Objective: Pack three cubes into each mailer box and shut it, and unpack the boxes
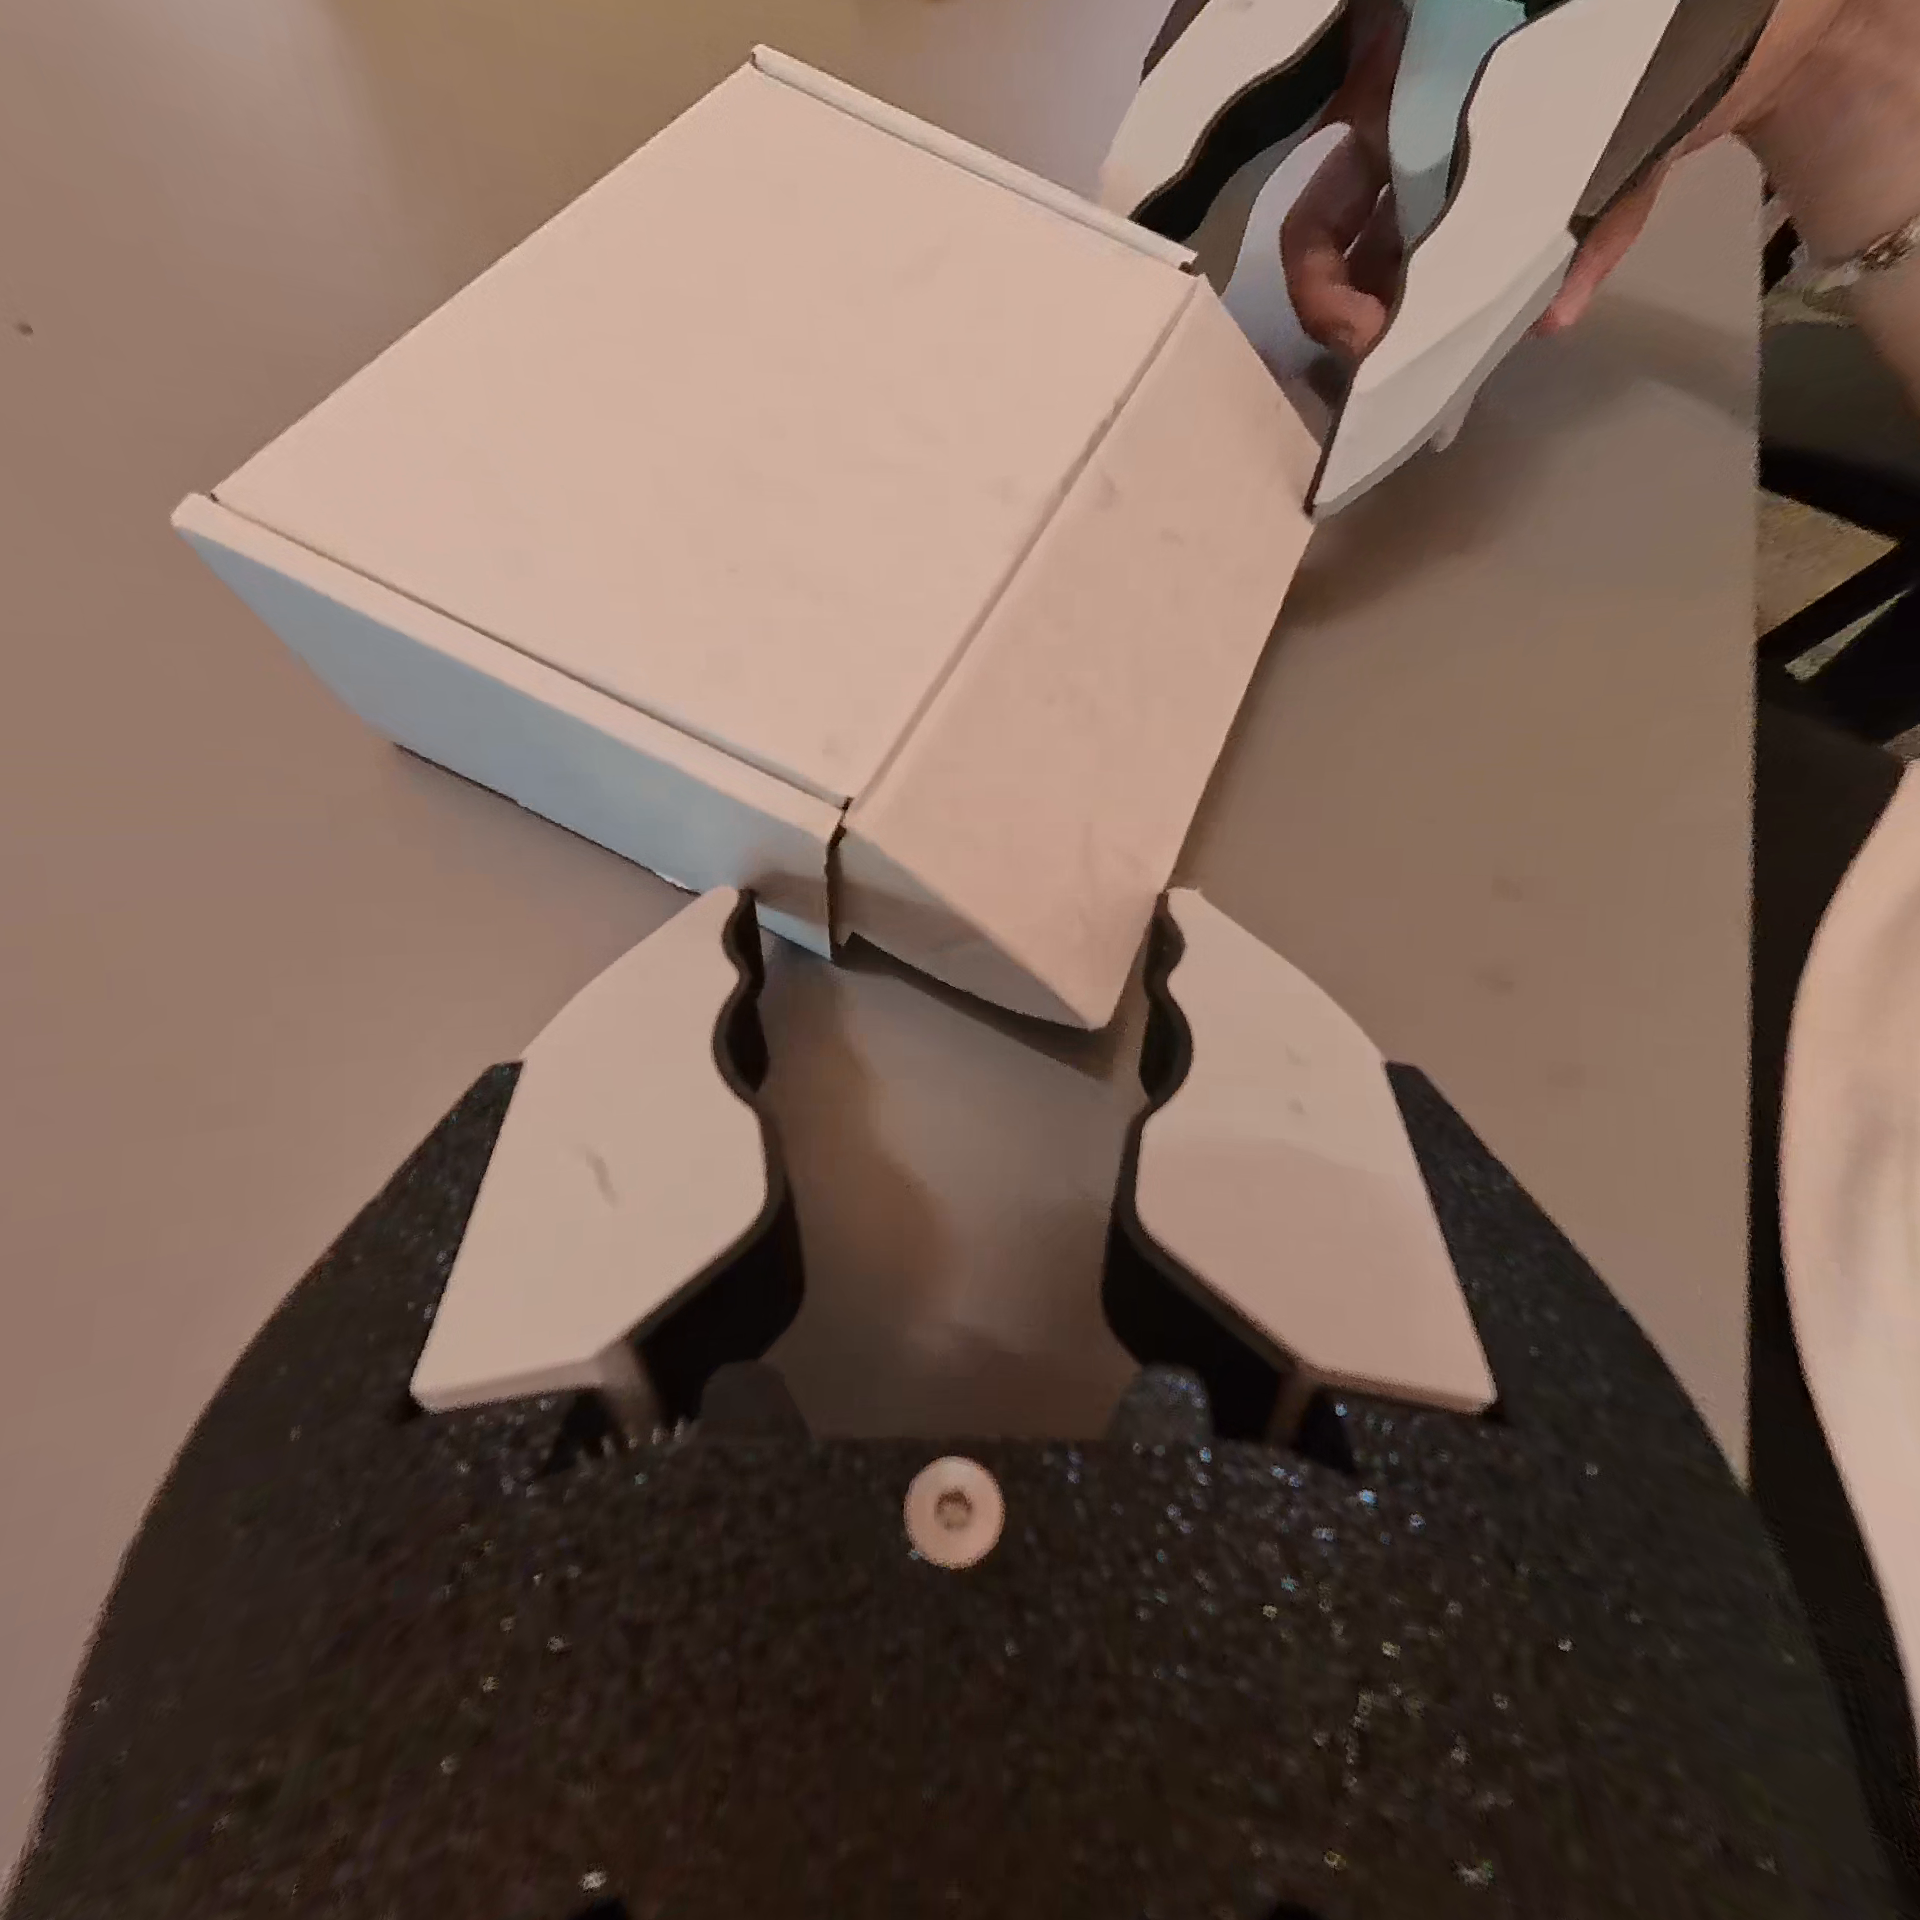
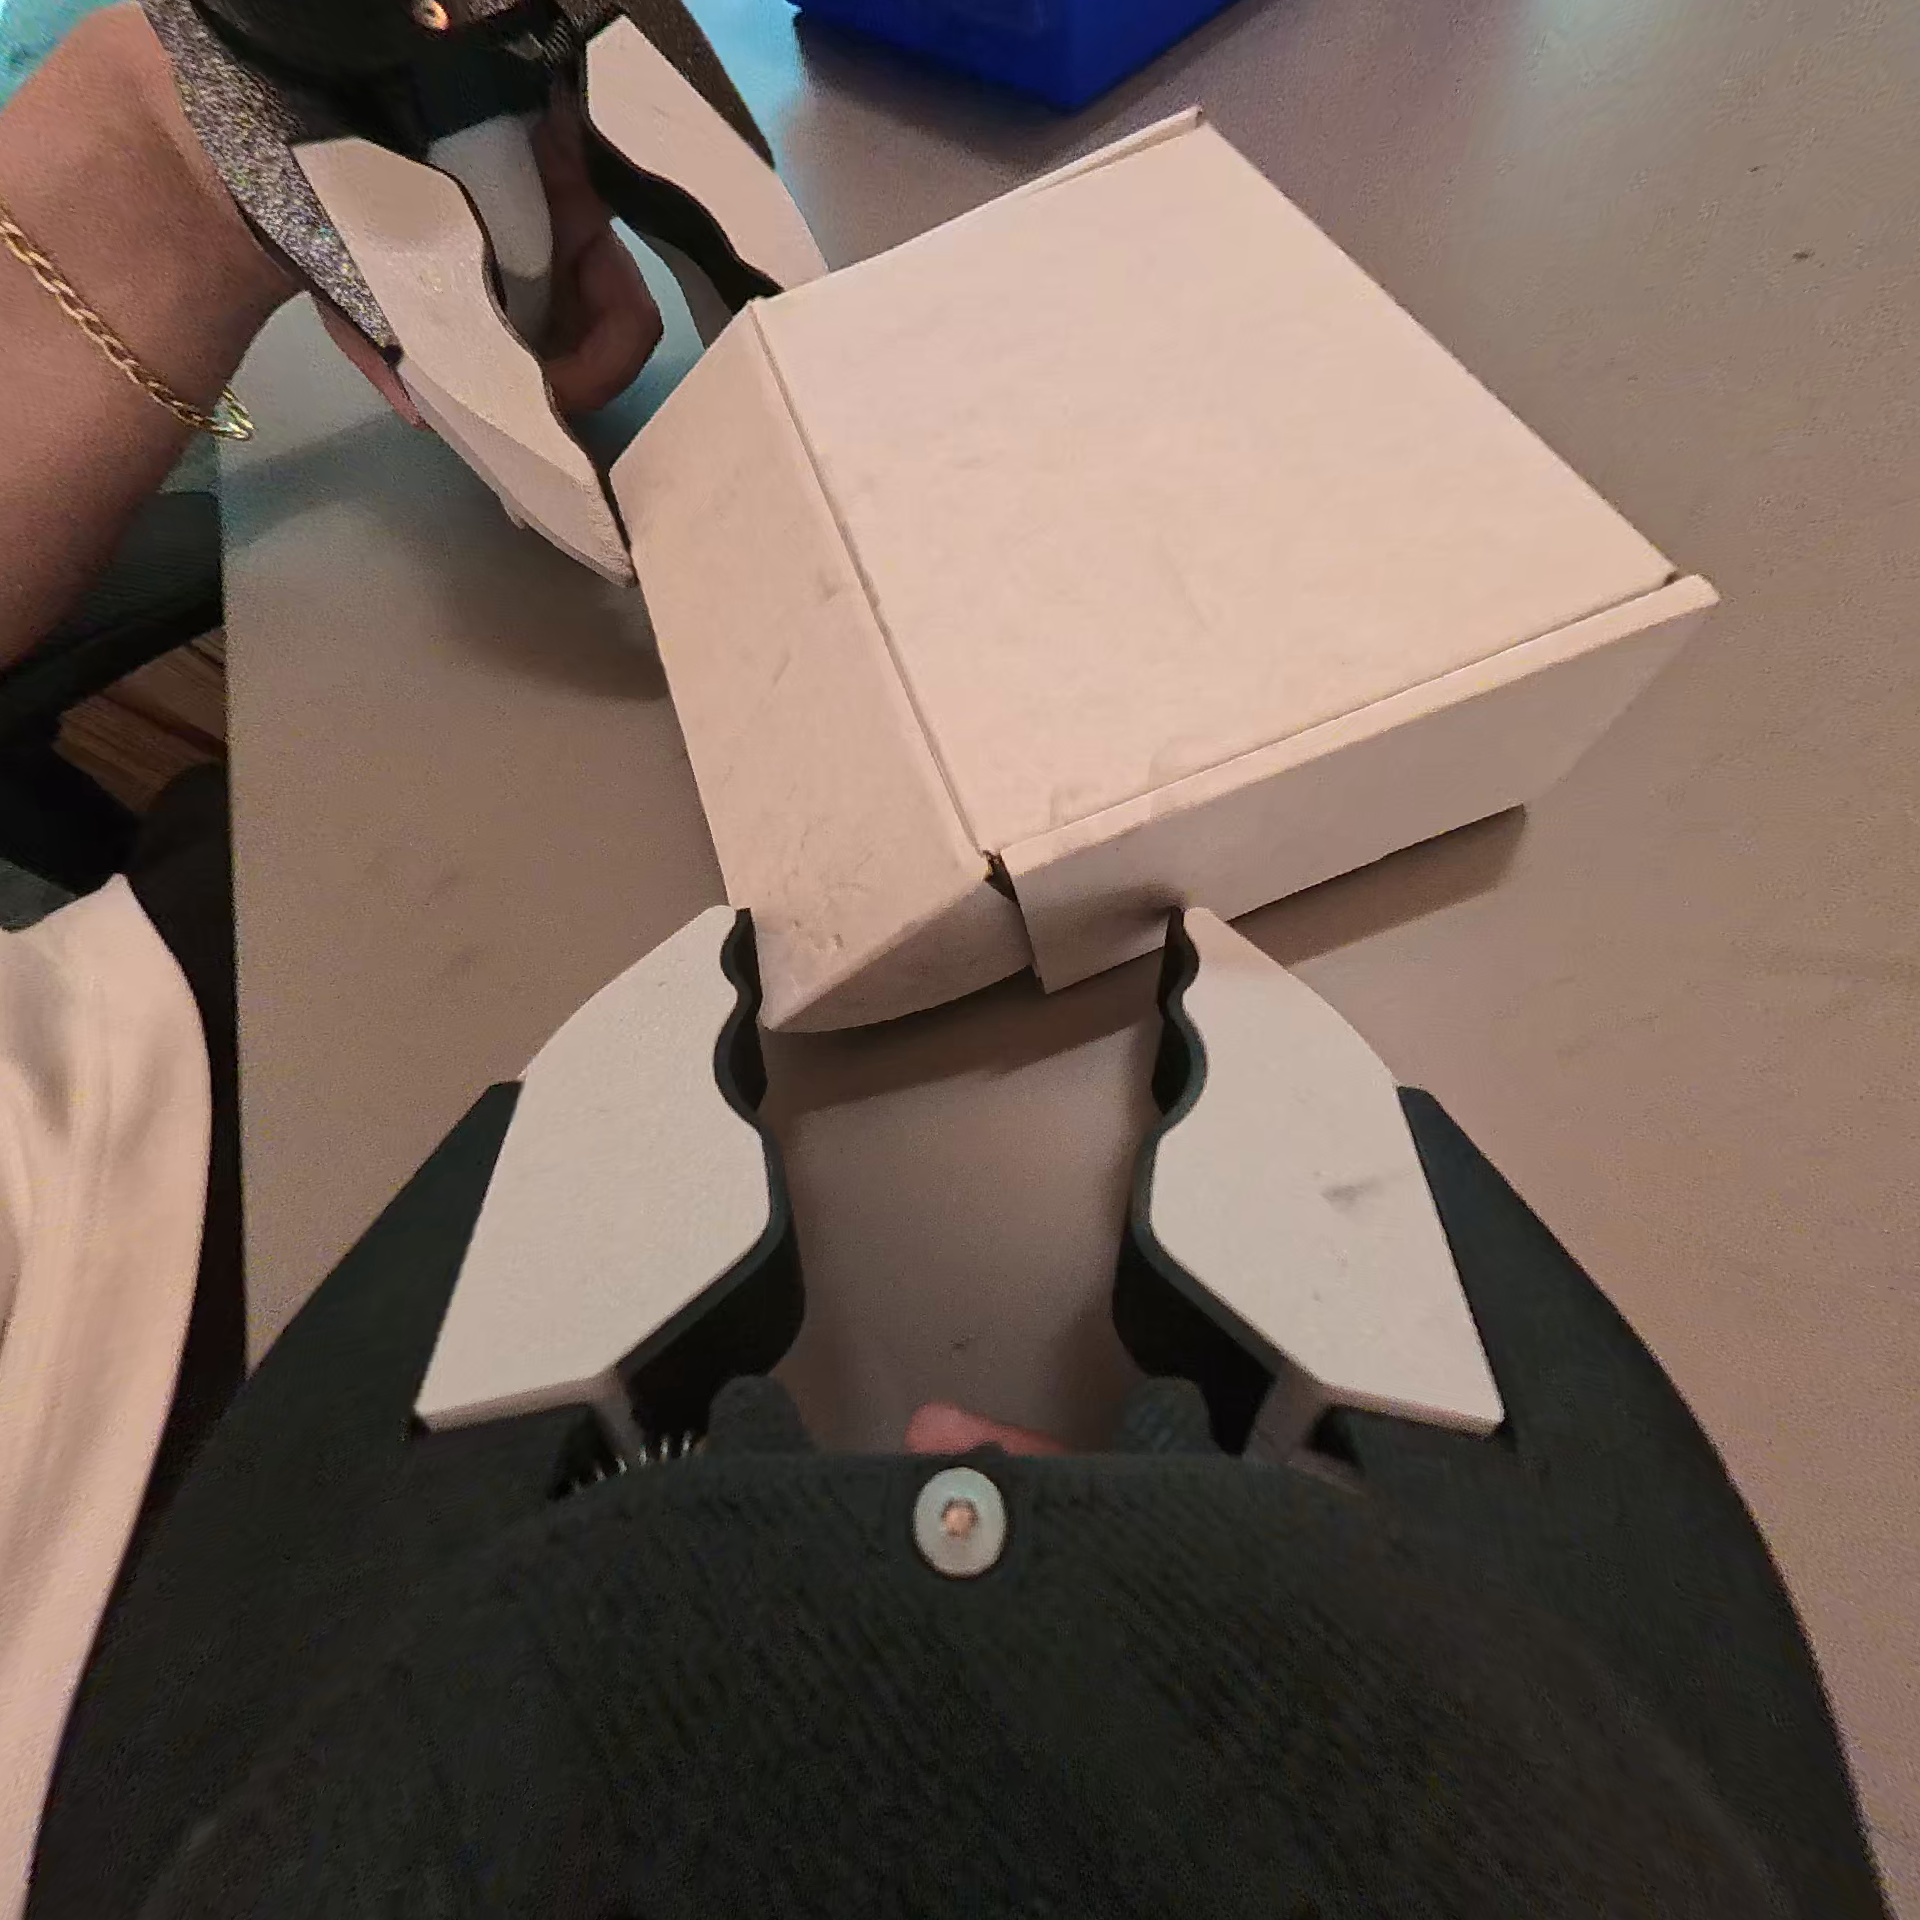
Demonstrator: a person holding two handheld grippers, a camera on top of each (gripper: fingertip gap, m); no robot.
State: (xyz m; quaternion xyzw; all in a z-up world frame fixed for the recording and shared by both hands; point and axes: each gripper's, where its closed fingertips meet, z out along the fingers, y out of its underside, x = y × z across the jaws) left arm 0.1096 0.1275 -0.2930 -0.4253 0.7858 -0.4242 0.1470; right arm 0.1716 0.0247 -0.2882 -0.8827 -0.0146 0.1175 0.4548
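Your left gripper fills the bottom of the left wrist view, its two white fingers spread wide with nothing between them but bare table. Just past the fingertips sits the white mailer box, its lid down flat and its front flap sticking out at a slant rather than tucked in; one corner of that flap reaches into the gap between your fingers without either one pinching it. At the far end of the flap, your right gripper comes in from the upper right, also spread, its near finger at the flap's edge, with your hand behind it. Turning to the right wrist view, your right gripper is likewise wide open and holds nothing; the box rests on the table just ahead, and the slanted flap and box corner sit at the mouth of the fingers. Your left gripper shows at upper left, open, its finger tip beside the flap's far end. Beyond the box, a blue object lies at the top edge.
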